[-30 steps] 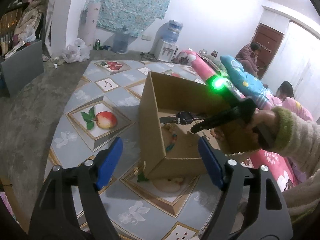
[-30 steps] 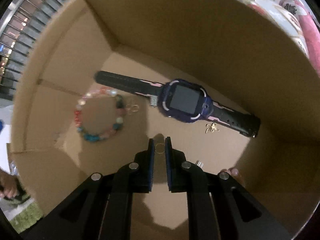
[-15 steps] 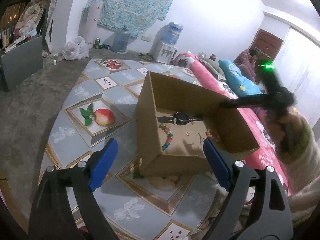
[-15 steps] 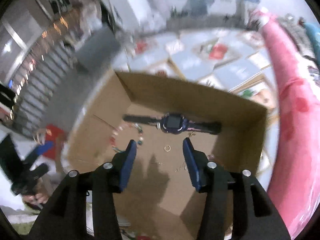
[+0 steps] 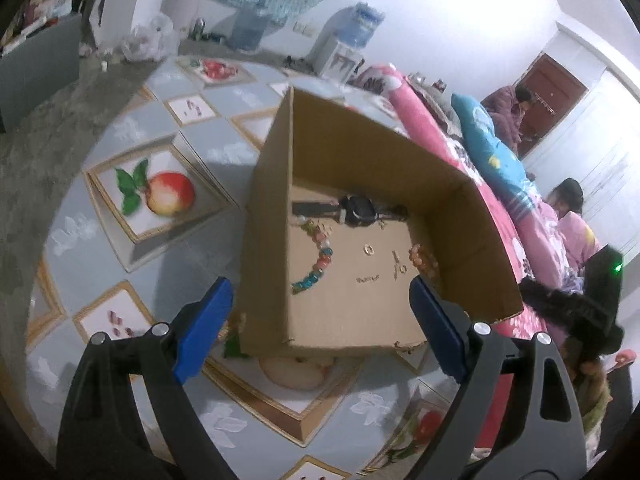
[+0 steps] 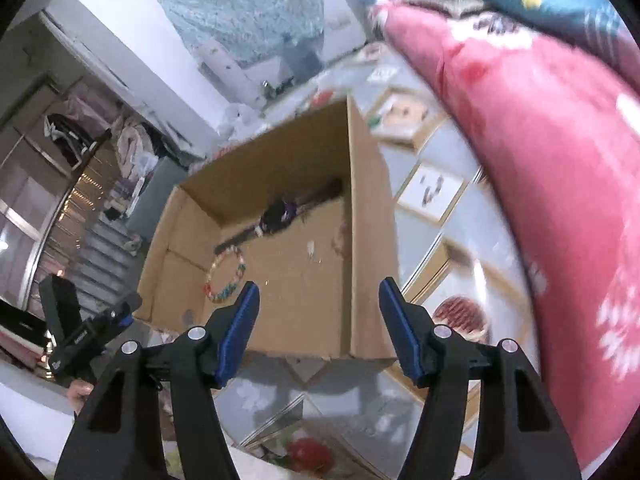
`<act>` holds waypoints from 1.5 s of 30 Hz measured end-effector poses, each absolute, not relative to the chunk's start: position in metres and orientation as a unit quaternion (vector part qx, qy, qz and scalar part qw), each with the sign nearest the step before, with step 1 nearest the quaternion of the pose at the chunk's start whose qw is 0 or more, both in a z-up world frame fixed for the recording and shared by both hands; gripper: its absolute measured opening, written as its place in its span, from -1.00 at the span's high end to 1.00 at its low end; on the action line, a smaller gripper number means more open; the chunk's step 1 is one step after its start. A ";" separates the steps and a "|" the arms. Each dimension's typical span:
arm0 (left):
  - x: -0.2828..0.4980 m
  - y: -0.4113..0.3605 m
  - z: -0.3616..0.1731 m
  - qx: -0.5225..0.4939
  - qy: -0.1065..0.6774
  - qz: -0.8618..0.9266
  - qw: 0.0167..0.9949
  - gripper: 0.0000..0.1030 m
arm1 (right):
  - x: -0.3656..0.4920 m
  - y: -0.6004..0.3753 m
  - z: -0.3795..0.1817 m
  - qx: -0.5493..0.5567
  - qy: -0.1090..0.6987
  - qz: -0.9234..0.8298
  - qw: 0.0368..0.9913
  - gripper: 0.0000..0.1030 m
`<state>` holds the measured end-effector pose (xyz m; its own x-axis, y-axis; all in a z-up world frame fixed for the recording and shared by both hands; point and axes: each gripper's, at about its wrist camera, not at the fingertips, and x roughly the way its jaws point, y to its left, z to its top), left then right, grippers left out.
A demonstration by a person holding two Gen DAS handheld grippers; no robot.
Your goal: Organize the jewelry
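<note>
An open cardboard box (image 5: 272, 216) stands on a fruit-patterned table; it also shows in the right wrist view (image 6: 368, 208). Inside lie a dark smartwatch (image 5: 358, 210), a coloured bead bracelet (image 5: 320, 260), a small gold ring (image 5: 368, 249) and other small pieces. The watch (image 6: 280, 212) and bracelet (image 6: 226, 276) also show in the right wrist view. My left gripper (image 5: 320, 322) is open and empty, just in front of the box. My right gripper (image 6: 318, 330) is open and empty, above and back from the box's near side.
The table (image 5: 132, 248) carries fruit-print tiles. A pink quilt (image 6: 540, 160) and a blue pillow (image 5: 486, 148) lie to the right. Two people (image 5: 568, 208) sit beyond. A water dispenser (image 5: 348, 44) stands by the far wall. The other gripper (image 6: 80, 332) shows at the lower left.
My right gripper opened, left the small gold ring in the box, and pulled up and back out. My left gripper stayed open and moved a little closer to the box.
</note>
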<state>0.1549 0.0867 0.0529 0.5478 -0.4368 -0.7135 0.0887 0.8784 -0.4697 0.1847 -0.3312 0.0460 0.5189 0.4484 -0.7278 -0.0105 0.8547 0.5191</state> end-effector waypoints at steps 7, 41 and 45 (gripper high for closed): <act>0.158 0.070 0.045 -0.186 0.459 -0.144 0.857 -0.72 | 0.181 -0.319 0.027 0.193 0.477 0.129 0.848 -0.19; 0.112 0.062 0.045 -0.150 0.453 -0.082 0.875 -0.73 | 0.138 -0.317 0.027 0.205 0.466 0.131 0.851 -0.14; 0.101 0.060 0.047 -0.151 0.453 -0.082 0.875 -0.73 | 0.130 -0.319 0.028 0.208 0.465 0.134 0.850 -0.14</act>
<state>0.1009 0.0598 0.0470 0.5760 -0.2799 -0.7680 0.0064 0.9411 -0.3381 0.1304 -0.3186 0.0277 0.5325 0.4201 -0.7348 -0.0343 0.8781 0.4772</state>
